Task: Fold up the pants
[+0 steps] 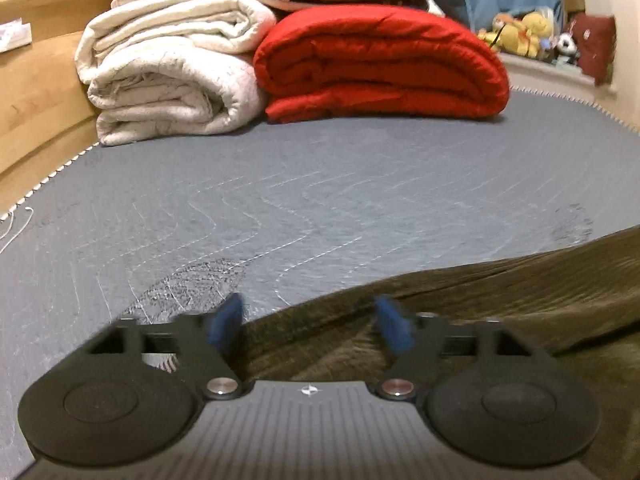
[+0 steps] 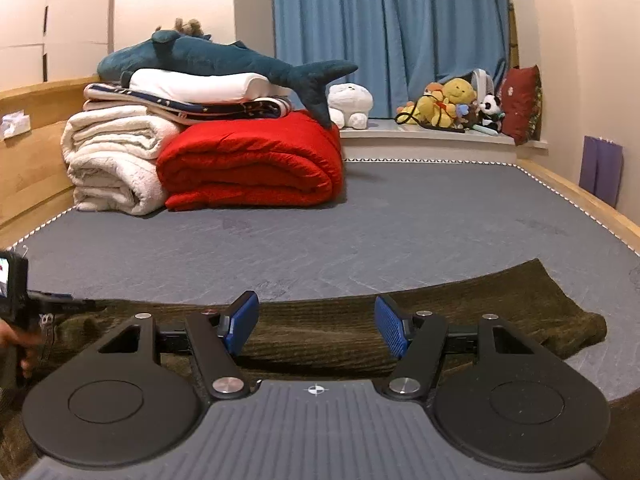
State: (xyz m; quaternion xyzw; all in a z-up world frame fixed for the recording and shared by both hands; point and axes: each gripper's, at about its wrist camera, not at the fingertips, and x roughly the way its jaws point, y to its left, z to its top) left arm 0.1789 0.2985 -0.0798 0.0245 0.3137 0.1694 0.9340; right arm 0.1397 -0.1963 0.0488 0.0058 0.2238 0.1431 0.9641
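Both tools, left tool (image 1: 308, 322) and right tool (image 2: 316, 326), released above olive pants (image 2: 500, 304); folded blankets (image 2: 248, 164) lie far behind.

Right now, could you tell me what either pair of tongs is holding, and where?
Nothing: left tongs and right tongs stand open over the pants.

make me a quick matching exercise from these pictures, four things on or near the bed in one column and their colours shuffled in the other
Things:
1. pants
2. folded quilt
3. plush shark
4. curtain

Colours:
a. red
b. light blue
c. dark olive brown
d. dark teal

Right pairs: 1-c, 2-a, 3-d, 4-b
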